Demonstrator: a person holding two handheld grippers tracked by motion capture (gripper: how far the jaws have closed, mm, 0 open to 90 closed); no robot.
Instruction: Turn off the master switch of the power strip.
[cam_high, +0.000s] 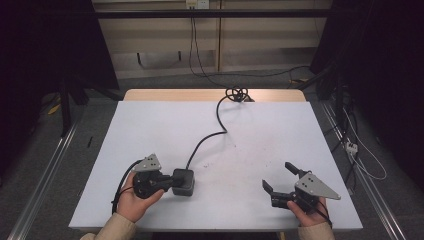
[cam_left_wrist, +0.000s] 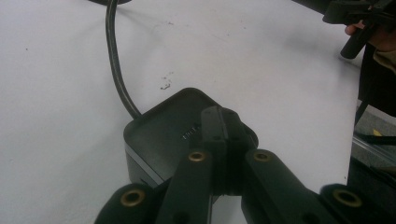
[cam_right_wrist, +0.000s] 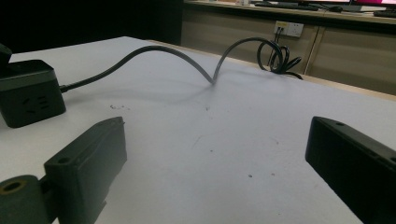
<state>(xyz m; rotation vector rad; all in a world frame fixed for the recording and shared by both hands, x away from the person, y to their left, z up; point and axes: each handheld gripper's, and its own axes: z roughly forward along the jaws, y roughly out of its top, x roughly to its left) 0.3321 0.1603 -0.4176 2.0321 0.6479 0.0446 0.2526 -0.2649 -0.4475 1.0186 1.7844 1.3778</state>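
A black power socket cube sits on the white table at the front left. Its black cable winds to a coil at the far edge. My left gripper is shut, jaws pressed together with nothing between them, tips over the cube's top. Whether they touch it I cannot tell. At the front right my right gripper stands open and holds nothing, low over bare table, pointing toward the cube.
A wall socket sits on the cabinet behind the table. Metal rails run along the floor on both sides, and a white power strip with loose wires lies on the floor at right.
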